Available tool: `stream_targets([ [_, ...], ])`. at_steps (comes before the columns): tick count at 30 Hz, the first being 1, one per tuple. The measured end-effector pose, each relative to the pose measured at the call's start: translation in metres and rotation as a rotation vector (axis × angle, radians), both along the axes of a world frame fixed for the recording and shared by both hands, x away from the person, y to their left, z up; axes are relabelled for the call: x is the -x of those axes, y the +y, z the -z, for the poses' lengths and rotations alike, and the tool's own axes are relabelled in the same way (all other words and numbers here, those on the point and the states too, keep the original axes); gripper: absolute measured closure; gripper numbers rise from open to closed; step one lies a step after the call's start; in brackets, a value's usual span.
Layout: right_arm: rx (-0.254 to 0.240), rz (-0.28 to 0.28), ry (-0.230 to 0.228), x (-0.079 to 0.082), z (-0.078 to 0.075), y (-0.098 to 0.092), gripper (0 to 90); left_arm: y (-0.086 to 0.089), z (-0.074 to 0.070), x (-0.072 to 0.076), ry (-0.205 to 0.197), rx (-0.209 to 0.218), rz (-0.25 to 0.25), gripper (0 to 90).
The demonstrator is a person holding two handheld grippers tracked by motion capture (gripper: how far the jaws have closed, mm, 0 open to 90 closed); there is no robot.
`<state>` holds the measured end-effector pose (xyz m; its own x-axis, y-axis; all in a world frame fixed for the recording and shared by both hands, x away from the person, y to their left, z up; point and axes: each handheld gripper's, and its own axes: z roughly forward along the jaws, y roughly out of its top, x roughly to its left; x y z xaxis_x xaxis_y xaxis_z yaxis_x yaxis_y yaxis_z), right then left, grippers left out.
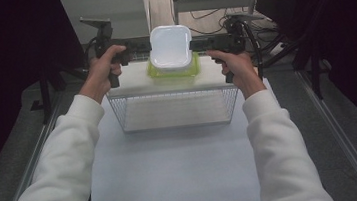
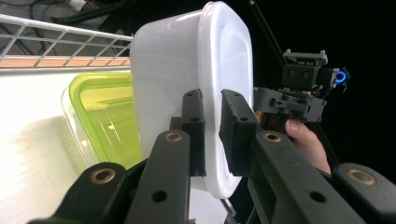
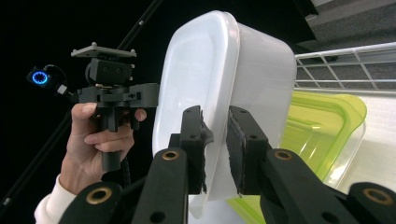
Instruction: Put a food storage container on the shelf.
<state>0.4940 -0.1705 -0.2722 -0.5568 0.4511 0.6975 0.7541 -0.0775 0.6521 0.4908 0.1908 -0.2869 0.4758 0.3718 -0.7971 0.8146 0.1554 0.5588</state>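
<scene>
Left gripper (image 1: 147, 47) was clamped on the left rim of the white lidded container (image 1: 170, 47), jaws narrow across the lid edge; right gripper (image 1: 194, 45) pinched the opposite rim likewise. The container hung level between them, equally near both hands, long axis running away from the person. It sat directly over the green-lidded container (image 1: 173, 72), which rested on the white shelf (image 1: 129, 83) above the wire basket (image 1: 175, 110). Judged next: straight descent to stack.
</scene>
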Motion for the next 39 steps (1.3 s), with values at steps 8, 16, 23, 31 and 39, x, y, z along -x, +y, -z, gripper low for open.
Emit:
stream_targets([
  [8, -0.008, 0.031, 0.044, -0.008, 0.001, 0.001, 74.6, 0.001, 0.007, -0.011, 0.049, 0.05, -0.009, 79.2],
  [16, -0.019, 0.065, 0.098, -0.015, 0.006, 0.001, 74.7, 0.001, 0.015, -0.018, 0.078, 0.073, -0.021, 77.6],
  [23, -0.024, 0.069, 0.101, -0.015, 0.007, 0.0, 74.8, 0.001, 0.016, -0.018, 0.077, 0.075, -0.023, 77.5],
  [31, -0.029, 0.073, 0.106, -0.014, 0.007, 0.0, 74.6, 0.001, 0.016, -0.017, 0.074, 0.071, -0.026, 77.4],
  [39, -0.01, 0.095, 0.066, -0.011, 0.004, 0.002, 63.0, 0.001, 0.011, -0.014, 0.021, 0.039, -0.067, 62.2],
])
